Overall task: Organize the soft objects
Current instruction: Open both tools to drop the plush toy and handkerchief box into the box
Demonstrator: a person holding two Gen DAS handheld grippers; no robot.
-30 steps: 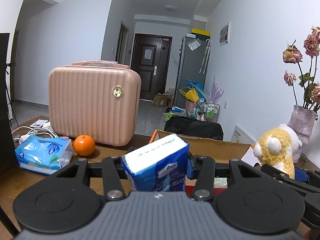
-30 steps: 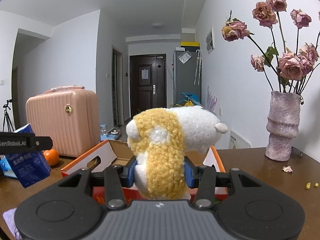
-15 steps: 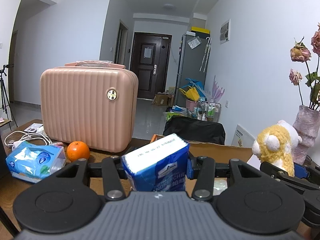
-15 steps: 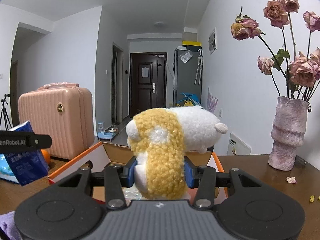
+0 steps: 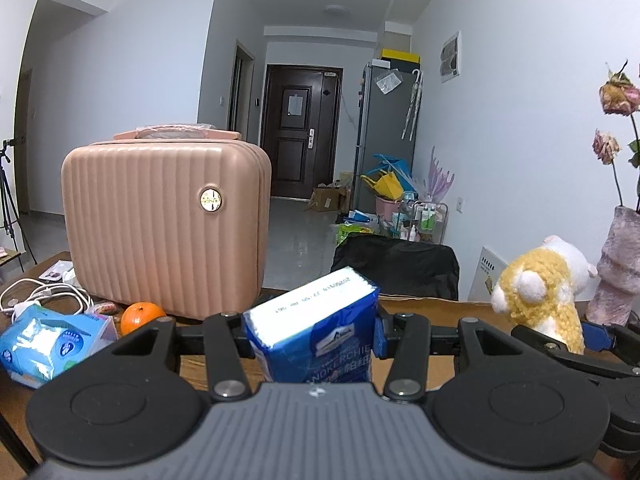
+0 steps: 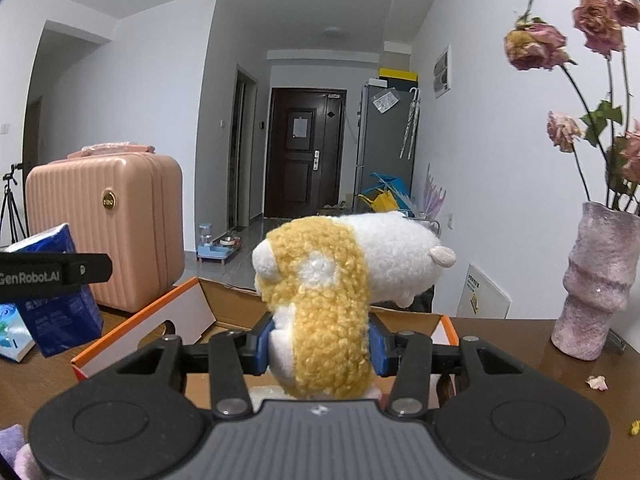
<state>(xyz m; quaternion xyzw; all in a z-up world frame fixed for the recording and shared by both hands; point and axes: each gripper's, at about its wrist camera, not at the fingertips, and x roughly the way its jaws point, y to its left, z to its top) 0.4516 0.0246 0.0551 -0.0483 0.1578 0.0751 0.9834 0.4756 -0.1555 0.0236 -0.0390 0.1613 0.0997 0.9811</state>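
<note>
My left gripper [image 5: 310, 338] is shut on a blue tissue pack [image 5: 316, 332] and holds it above the table, near the open cardboard box [image 6: 208, 312]. My right gripper [image 6: 320, 342] is shut on a yellow and white plush toy [image 6: 332, 288], held over the box. The plush toy [image 5: 540, 300] also shows at the right of the left wrist view. The tissue pack [image 6: 56, 312] also shows at the left of the right wrist view. Another light blue tissue pack [image 5: 48, 340] lies on the table at the left.
A pink hard case [image 5: 164, 224] stands on the table at the left, with an orange [image 5: 140, 316] in front of it and white cables [image 5: 44, 296] beside it. A pink vase of dried roses [image 6: 596, 280] stands at the right. Petal bits [image 6: 596, 382] lie near it.
Both grippers have shifted left and slightly back with their loads; the pink case and orange slid right in the left view, and the vase moved right in the right view.
</note>
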